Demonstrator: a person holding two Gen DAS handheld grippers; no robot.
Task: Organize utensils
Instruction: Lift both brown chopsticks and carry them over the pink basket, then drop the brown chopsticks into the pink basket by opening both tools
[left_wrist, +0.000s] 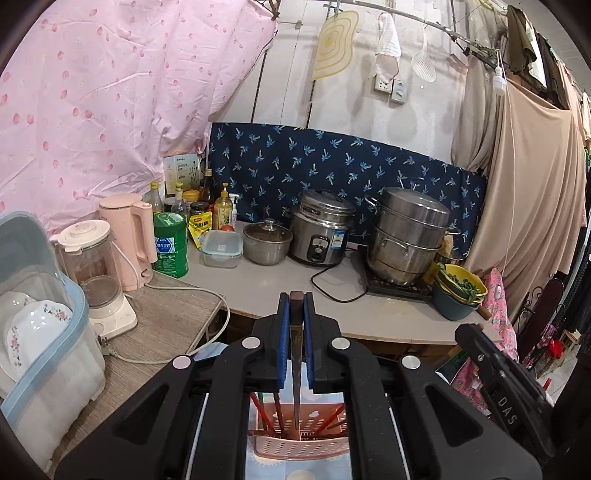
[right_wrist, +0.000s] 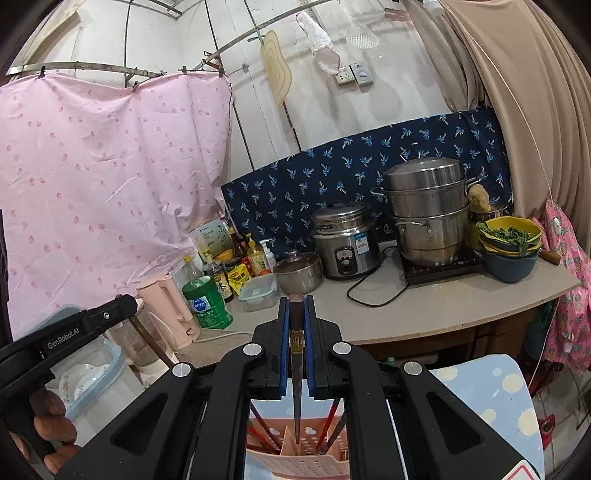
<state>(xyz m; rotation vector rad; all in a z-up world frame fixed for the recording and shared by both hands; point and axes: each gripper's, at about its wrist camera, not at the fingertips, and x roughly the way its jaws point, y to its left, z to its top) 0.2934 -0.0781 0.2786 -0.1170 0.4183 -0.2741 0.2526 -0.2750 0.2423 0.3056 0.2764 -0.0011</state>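
In the left wrist view my left gripper (left_wrist: 296, 300) is shut on a dark brown chopstick (left_wrist: 295, 343) whose tip hangs down over a pink perforated utensil basket (left_wrist: 301, 448). The basket holds several red and dark chopsticks (left_wrist: 275, 410). In the right wrist view my right gripper (right_wrist: 296, 301) is likewise shut on a dark chopstick (right_wrist: 296, 369) with a gold mark, its tip just above the same pink basket (right_wrist: 295, 461). Each gripper shows in the other's view: the right gripper body (left_wrist: 495, 373) and the left gripper body (right_wrist: 74, 332), with a hand (right_wrist: 51, 424) behind it.
The basket stands on a light-blue seat with a cloud print (right_wrist: 495, 398). Behind it, the counter (left_wrist: 280, 288) carries a rice cooker (left_wrist: 320, 232), steamer pot (left_wrist: 406, 236), small lidded pot (left_wrist: 266, 240), bowls of greens (left_wrist: 458, 291), bottles, a pink kettle (left_wrist: 129, 240) and a blender (left_wrist: 96, 273). A dish box (left_wrist: 40, 314) is at the left.
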